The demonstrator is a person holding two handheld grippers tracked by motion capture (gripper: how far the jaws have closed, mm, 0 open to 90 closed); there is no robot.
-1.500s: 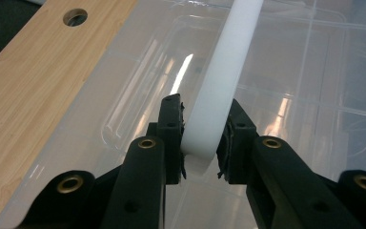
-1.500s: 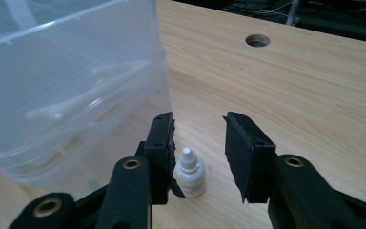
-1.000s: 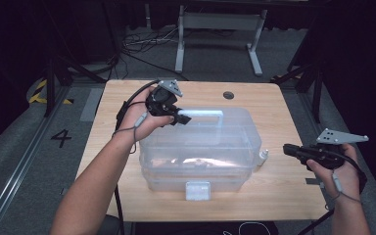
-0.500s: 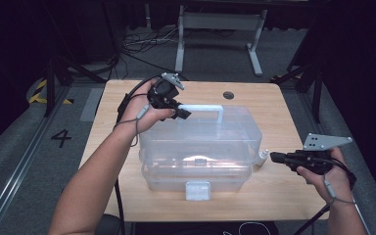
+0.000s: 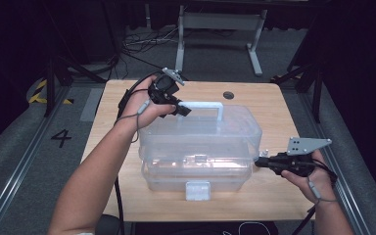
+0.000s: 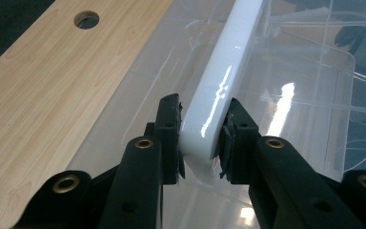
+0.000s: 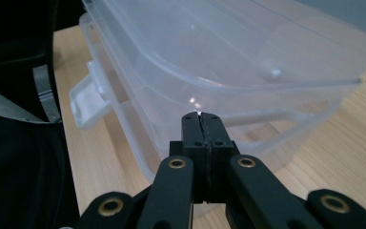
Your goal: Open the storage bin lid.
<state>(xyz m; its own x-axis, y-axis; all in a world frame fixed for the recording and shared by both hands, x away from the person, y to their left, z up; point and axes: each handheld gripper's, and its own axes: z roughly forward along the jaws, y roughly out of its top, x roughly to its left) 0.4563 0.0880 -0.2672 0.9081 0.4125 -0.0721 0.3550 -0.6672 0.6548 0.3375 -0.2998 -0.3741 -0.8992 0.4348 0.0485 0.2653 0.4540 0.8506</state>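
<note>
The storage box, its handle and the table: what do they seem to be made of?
Storage box: clear plastic, likely glossy; the tabletop shows through its walls.
Handle: opaque white plastic, shiny, with bright highlights where the left claw grips it.
Table: light wood or wood-look laminate, matte, with visible grain; which cannot be told.

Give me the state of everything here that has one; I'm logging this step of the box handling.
Clear box: lid on, upright on the table.
White handle: raised, clamped.
Front latch: seems to hang loose, hard to tell.
Left gripper: shut on the handle.
Right gripper: jaws shut, empty, at the box's end.
</note>
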